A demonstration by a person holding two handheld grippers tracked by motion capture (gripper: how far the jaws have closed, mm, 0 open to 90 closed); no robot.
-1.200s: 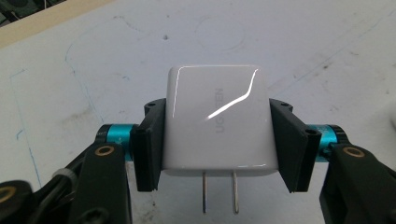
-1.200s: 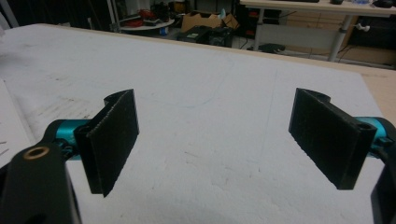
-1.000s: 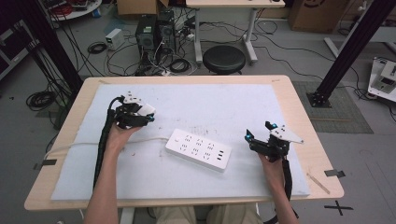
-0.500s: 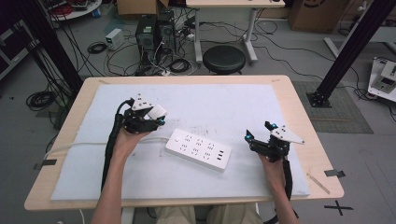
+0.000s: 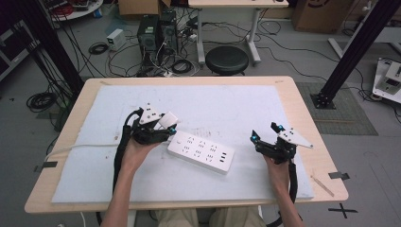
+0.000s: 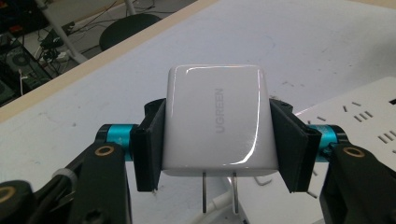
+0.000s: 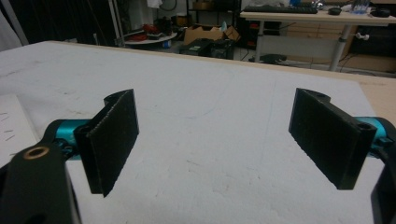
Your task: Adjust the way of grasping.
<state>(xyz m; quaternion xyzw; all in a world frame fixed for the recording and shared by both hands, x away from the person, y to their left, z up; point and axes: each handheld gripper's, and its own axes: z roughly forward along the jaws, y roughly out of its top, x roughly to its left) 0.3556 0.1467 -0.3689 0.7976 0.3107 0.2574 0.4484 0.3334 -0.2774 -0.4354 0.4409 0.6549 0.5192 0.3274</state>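
A white power strip (image 5: 201,151) lies slanted on the pale mat in the middle of the table; its end (image 6: 359,112) appears in the left gripper view. My left gripper (image 5: 166,126) is shut on a white UGREEN charger (image 6: 217,121), whose two metal prongs point down, just above the strip's left end. In the high view the charger (image 5: 168,120) sits at the gripper's tip. My right gripper (image 5: 265,134) rests on the mat to the right of the strip, jaws wide open, nothing between its pads (image 7: 114,135).
The strip's white cable (image 5: 80,147) runs left off the table edge. The pale mat (image 5: 227,101) covers most of the wooden table (image 5: 307,118). A black stool (image 5: 227,59), computer towers and loose cables stand on the floor beyond the far edge.
My left gripper has carried the charger rightward and a little up, from the mat's left part to the power strip's left end. The right gripper has stayed put.
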